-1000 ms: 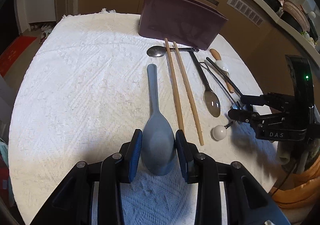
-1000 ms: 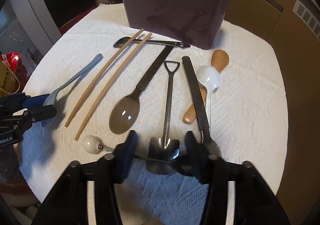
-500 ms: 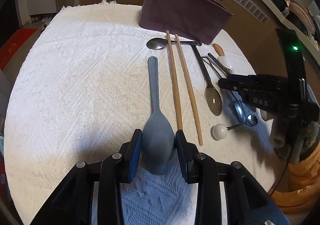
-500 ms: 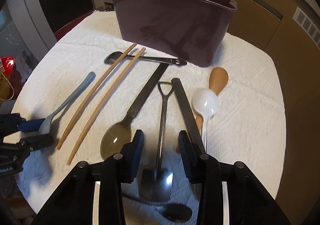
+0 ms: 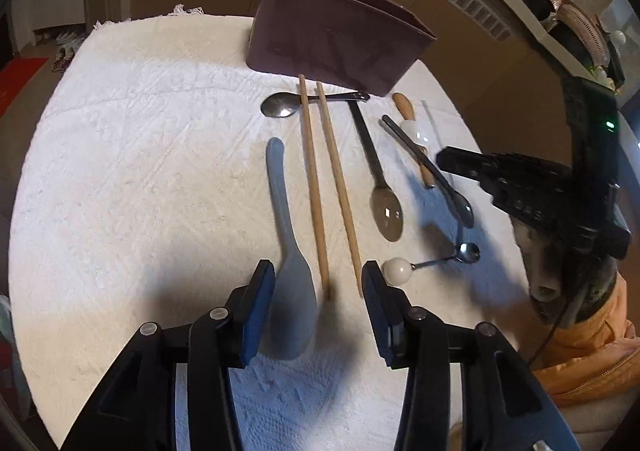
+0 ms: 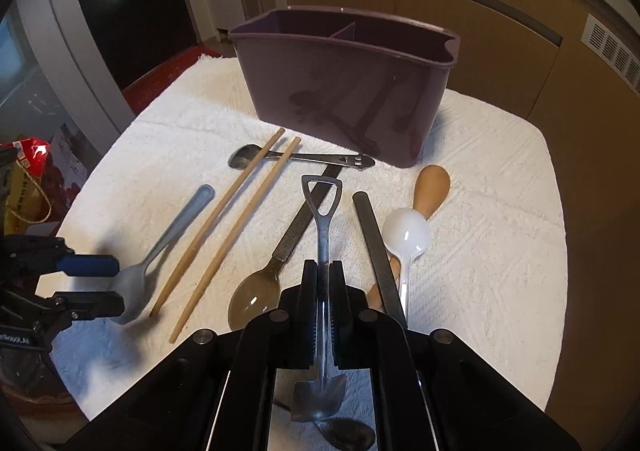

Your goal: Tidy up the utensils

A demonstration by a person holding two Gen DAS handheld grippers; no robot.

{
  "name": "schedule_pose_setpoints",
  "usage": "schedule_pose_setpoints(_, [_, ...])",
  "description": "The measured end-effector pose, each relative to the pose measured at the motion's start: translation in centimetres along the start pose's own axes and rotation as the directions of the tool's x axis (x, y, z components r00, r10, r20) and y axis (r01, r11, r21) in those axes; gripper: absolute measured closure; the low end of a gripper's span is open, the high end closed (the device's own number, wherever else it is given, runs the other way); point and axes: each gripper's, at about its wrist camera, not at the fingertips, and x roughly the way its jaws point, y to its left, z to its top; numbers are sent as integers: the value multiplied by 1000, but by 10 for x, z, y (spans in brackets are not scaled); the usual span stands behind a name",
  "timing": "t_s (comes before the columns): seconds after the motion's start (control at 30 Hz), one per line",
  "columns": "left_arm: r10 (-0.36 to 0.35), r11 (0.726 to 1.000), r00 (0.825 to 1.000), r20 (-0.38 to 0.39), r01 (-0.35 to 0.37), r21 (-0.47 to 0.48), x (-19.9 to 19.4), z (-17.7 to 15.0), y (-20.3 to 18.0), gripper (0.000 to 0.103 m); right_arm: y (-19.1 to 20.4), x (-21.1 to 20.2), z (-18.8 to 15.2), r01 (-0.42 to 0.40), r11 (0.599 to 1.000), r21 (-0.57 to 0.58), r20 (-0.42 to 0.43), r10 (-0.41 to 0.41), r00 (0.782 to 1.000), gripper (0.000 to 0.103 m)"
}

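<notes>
While the shovel spoon (image 6: 322,251) is clamped by its handle between the closed pads of the right gripper (image 6: 323,283), its blade hangs below the fingers and its loop end points toward the caddy (image 6: 344,87). That purple caddy is seen at the far edge of the white cloth (image 6: 500,219), with a divider splitting it into compartments. The left gripper (image 5: 318,299) is spread wide and nothing is gripped; the bowl of the blue spoon (image 5: 290,275) lies between its pads, closer to the left pad (image 5: 260,303), and the near tips of the chopsticks (image 5: 326,179) also fall inside the gap. Between the right gripper and the caddy several utensils are laid out on the cloth: a dark-handled spoon (image 6: 280,263), a flat black handle (image 6: 378,251), a white spoon (image 6: 406,237) resting across a wooden spoon (image 6: 432,187), and a steel spoon (image 6: 304,158) lying crosswise under the far ends of the chopsticks, just in front of the caddy wall. A small ball-handled spoon (image 5: 430,263) is seen just beside the left gripper's right finger. Another dark spoon bowl (image 6: 344,433) is partly hidden beneath the right gripper.
</notes>
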Motion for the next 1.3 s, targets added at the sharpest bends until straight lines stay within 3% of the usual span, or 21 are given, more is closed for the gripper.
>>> schedule_pose_setpoints(0.07, [90, 996, 996, -17, -90, -1, 10, 12, -1, 61, -1, -10, -4, 1, 1000, -6, 23, -1, 1000, 98])
schedule_pose_setpoints(0.3, [183, 983, 979, -87, -184, 0, 51, 45, 3, 75, 0, -25, -9, -16, 1000, 2, 79, 16, 997, 98])
schedule_pose_setpoints(0.4, [248, 968, 967, -59, -245, 51, 57, 50, -2, 93, -3, -27, -12, -11, 1000, 12, 90, 10, 996, 99])
schedule_pose_setpoints(0.53, [296, 950, 955, 29, -298, 98, 48, 43, -10, 94, -6, -35, -17, -9, 1000, 23, 106, 6, 994, 100])
schedule_pose_setpoints(0.7, [259, 952, 946, 197, -284, 115, -7, 36, -36, 94, -4, -63, -18, 2, 1000, 23, 170, -6, 985, 102])
schedule_pose_setpoints(0.83, [227, 944, 900, 373, -297, 141, -66, 41, -64, 94, 0, -95, -11, 11, 1000, 27, 246, -17, 969, 102])
schedule_pose_setpoints(0.93, [206, 942, 865, 458, -303, 148, -97, 50, -77, 94, 4, -119, 5, 23, 1000, 20, 304, -28, 952, 102])
schedule_pose_setpoints(1.13, [177, 940, 819, 546, -306, 153, -139, 77, -86, 94, 12, -159, 41, 57, 998, 6, 376, -55, 925, 102])
schedule_pose_setpoints(1.3, [189, 926, 768, 612, -348, 150, -165, 107, -92, 95, 16, -182, 70, 110, 994, -13, 415, -94, 905, 102])
